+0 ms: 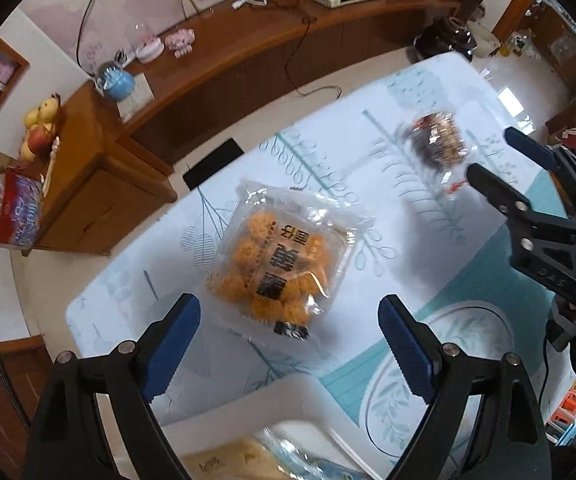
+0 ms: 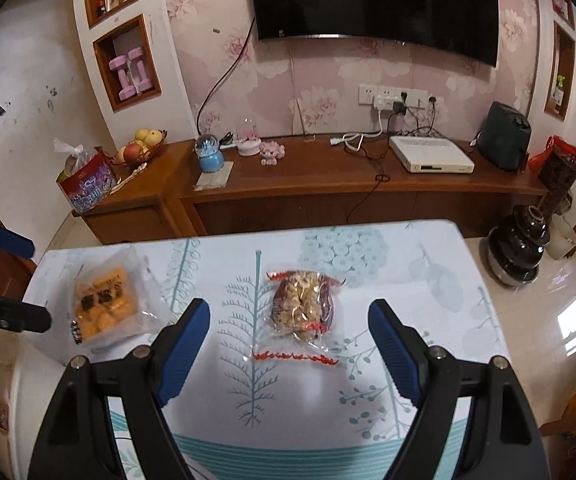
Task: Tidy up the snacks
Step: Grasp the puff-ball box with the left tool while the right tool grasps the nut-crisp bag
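Observation:
A clear packet of orange snacks (image 1: 283, 260) lies flat on the patterned table, just ahead of my open, empty left gripper (image 1: 288, 344); it also shows in the right wrist view (image 2: 103, 304) at the left. A clear packet of brown nutty snack with red edges (image 2: 302, 304) lies ahead of my open, empty right gripper (image 2: 288, 344); in the left wrist view it (image 1: 440, 144) is blurred, at the far right. The right gripper (image 1: 500, 164) appears there beside that packet. The left gripper (image 2: 23, 284) shows at the left edge of the right wrist view.
A white bin (image 1: 247, 404) holding other packets sits under my left gripper at the table's near-left side. Beyond the table's far edge (image 2: 247, 232) is a wooden TV cabinet (image 2: 328, 184) with fruit, ornaments and cables. A dark vase (image 2: 520, 240) stands on the floor at right.

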Demonstrator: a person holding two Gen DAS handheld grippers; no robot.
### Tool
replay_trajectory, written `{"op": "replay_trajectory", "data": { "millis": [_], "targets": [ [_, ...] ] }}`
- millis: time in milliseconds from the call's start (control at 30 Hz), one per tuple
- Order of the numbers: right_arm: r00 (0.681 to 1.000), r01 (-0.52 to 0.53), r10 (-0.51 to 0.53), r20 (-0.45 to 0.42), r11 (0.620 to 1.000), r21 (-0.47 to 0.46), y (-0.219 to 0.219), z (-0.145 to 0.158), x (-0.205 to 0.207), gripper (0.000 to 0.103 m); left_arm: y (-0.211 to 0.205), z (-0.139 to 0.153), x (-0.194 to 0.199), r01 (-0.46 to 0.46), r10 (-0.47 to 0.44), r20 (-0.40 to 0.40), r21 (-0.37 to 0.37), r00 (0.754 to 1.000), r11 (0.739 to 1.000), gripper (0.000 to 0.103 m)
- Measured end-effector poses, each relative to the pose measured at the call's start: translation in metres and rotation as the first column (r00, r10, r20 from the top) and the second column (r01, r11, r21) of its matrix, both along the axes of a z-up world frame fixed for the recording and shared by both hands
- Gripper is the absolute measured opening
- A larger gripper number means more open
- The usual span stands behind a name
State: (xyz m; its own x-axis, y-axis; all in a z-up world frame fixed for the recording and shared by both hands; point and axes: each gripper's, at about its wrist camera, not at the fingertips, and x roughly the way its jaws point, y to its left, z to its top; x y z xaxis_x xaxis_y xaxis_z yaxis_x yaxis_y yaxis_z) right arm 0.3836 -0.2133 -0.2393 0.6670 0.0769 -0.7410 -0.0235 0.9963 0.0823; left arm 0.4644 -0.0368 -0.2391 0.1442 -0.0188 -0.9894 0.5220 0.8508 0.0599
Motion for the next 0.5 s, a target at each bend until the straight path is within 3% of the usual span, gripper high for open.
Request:
{"op": "replay_trajectory", "data": {
  "millis": [333,500],
  "targets": [
    [0.999,-0.019,0.018,-0.05,1.0,-0.012,0.002,-0.033,0.013,0.082,0.004,-0.05,0.032,-0.038,0.039,-0.069,0.012,0.997,0.999,0.09],
    [0.997,-0.024,0.022,-0.069,1.0,-0.02,0.004,-0.041,0.016,0.079,0.006,-0.058,0.044,-0.066,0.064,-0.092,-0.017,0.994,0.998,0.098]
  ]
}}
